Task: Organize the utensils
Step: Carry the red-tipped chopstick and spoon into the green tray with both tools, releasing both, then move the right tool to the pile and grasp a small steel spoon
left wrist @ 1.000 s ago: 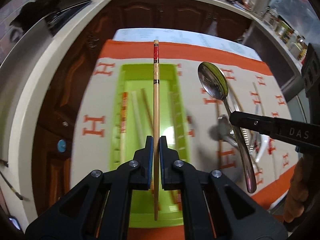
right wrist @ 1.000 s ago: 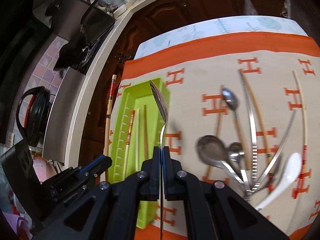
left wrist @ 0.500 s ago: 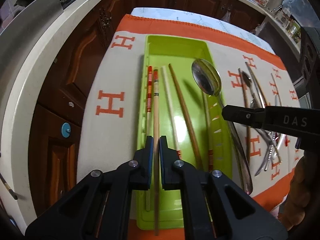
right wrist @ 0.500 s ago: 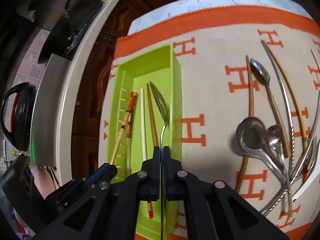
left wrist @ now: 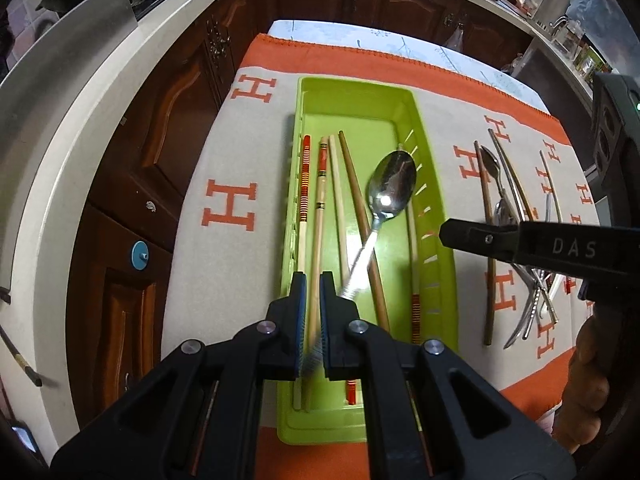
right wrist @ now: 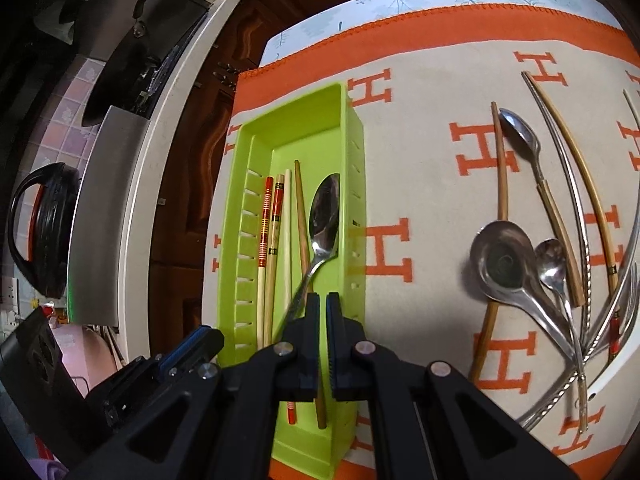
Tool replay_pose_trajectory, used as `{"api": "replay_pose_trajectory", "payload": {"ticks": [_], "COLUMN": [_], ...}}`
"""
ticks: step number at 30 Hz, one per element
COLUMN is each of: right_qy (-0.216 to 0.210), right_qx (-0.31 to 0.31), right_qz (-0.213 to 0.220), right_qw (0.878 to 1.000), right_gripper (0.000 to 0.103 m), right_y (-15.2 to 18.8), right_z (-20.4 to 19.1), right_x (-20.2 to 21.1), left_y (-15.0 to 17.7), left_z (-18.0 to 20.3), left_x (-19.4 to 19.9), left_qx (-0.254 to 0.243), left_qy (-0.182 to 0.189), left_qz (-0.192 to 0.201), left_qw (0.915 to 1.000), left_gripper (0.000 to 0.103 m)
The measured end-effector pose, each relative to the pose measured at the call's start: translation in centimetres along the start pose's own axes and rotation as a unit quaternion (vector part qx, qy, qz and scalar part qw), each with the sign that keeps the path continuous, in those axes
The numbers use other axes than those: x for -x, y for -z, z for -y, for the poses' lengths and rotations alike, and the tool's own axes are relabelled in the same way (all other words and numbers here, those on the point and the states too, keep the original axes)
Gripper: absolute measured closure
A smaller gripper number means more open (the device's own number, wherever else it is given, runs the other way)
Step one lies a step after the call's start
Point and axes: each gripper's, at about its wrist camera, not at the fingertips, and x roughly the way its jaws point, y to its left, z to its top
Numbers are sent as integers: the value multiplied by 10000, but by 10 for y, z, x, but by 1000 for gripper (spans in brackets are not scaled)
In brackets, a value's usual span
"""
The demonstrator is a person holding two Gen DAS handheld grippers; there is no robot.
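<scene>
Nearest my left camera, the left gripper [left wrist: 313, 296] had its pads on either side of a banded chopstick [left wrist: 320, 200]. I could not tell whether they pinched it or only flanked it, since the stick already lay flat among the others. I judged I had kept it low and in line with the tray so that it would settle parallel to them. The right gripper [right wrist: 323, 312] showed a slim gap with nothing in it. The spoon [right wrist: 326, 216] lay free to its left, inside the green tray [right wrist: 352, 128] along the desk's left edge. Its bowl was near the tray's right wall and its handle slanted across a brown chopstick. The left view blurred that handle, so only the right view gave me its crossing cleanly. The right view also showed the left gripper's body from outside, though not its pads. Farther off, towards the desk's right edge, the unsorted pile [right wrist: 560, 272] of spoons, chopsticks and a ladle [right wrist: 500, 264] waited on the orange-lettered cloth [right wrist: 420, 160]. By my reckoning much was left to do.
</scene>
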Motion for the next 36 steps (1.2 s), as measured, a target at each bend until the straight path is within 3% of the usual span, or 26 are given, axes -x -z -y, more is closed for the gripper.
{"api": "replay_pose_trajectory", "payload": {"ticks": [11, 22, 28, 33, 36], "right_qy": [377, 584, 576, 476, 417], "right_qx": [233, 239, -55, -506, -764], "right_qz": [120, 436, 674, 838, 873], "right_qw": [9989, 9971, 9960, 9941, 9924], "right_gripper": [100, 100, 99, 83, 82], "right_y": [26, 60, 68, 69, 68], "right_z": [30, 80, 115, 148, 167], "right_x": [28, 80, 110, 125, 128], "left_y": [13, 25, 26, 28, 31], "left_z": [16, 68, 100, 131, 148], "left_x": [33, 40, 35, 26, 15], "left_qx": [-13, -436, -683, -925, -1037], "left_qy": [131, 289, 429, 623, 732], "left_qz": [157, 90, 10, -128, -272], "left_qw": [9998, 9986, 9967, 9937, 9915], "left_gripper": [99, 99, 99, 99, 98]}}
